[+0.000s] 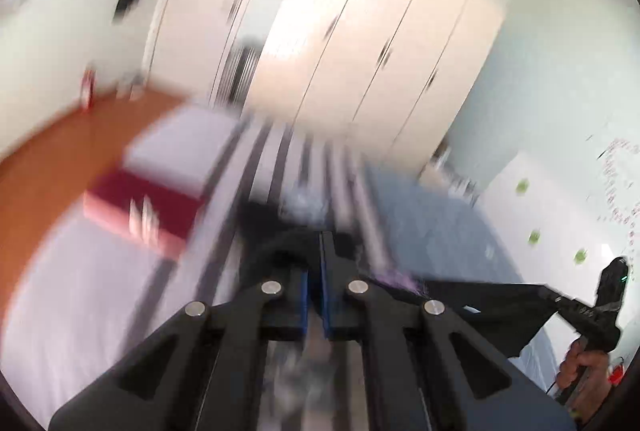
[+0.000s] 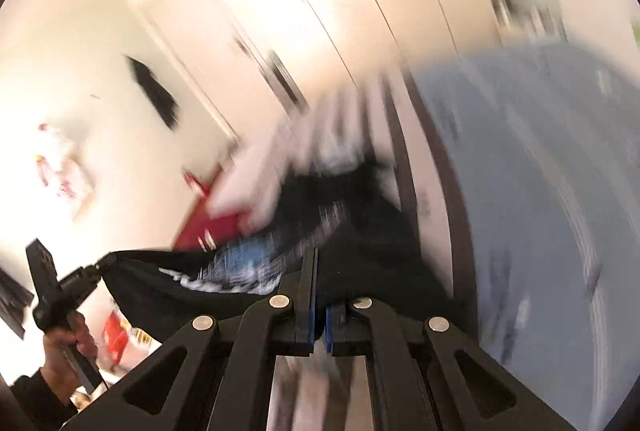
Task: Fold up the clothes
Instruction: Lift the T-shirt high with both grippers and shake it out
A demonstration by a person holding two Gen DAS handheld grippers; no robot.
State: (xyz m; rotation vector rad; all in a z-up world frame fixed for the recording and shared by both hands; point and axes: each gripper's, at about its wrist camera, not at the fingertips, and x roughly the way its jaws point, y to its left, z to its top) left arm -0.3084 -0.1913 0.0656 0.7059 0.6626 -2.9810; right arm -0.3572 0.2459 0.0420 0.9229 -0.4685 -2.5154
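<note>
A black garment (image 1: 480,311) with a white and blue print (image 2: 240,267) hangs stretched between my two grippers, lifted above the bed. In the left wrist view my left gripper (image 1: 322,243) is shut on one edge of the cloth. The right gripper (image 1: 550,295) shows at the lower right, held by a hand (image 1: 580,363), pinching the other end. In the right wrist view my right gripper (image 2: 316,259) is shut on the black fabric. The left gripper (image 2: 106,259) grips the far corner at the left. Both views are heavily blurred.
Below lies a bed with a striped sheet (image 1: 280,151) and a blue blanket (image 2: 540,191). A red folded item (image 1: 140,203) and a white one (image 1: 180,147) lie on the bed's left side. Orange floor (image 1: 60,151) and white wardrobe doors (image 1: 360,31) lie beyond.
</note>
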